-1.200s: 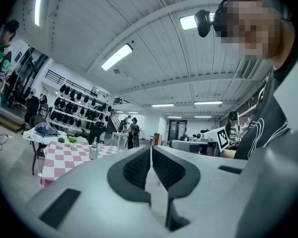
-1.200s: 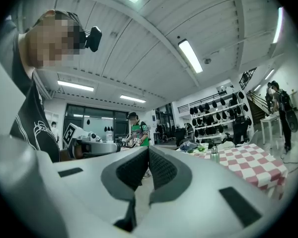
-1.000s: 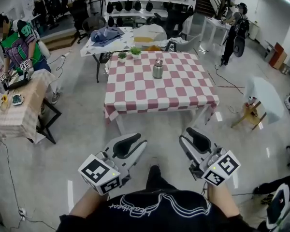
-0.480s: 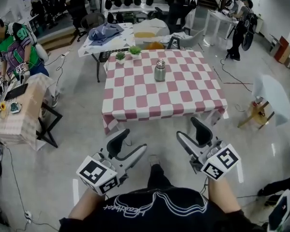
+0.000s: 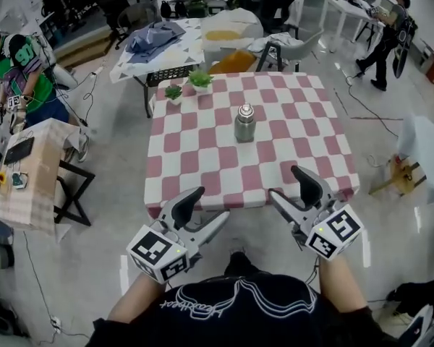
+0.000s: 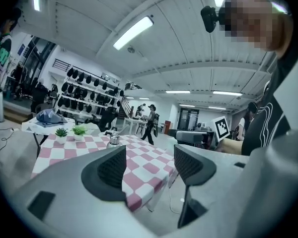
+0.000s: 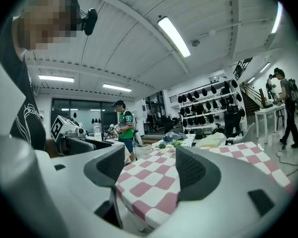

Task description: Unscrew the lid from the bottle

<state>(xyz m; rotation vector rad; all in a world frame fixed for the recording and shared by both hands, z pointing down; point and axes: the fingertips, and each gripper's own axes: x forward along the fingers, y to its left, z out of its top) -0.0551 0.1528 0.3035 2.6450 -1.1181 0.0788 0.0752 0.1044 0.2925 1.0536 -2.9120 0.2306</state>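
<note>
Left gripper (image 5: 210, 207) and right gripper (image 5: 286, 184), jaws just opened and empty, hover at the table (image 5: 195, 172) edge; bottle (image 5: 244, 123) apparently capped.

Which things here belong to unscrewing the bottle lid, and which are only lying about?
Job: bottle, its lid, left gripper, right gripper (the jaws of both have just been opening, nothing between them).
Lying about: two plants, blue cloth.

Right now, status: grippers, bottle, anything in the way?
Left gripper, right gripper just opened, empty. Steel bottle upright on checkered table, lid on, untouched. Path clear.
</note>
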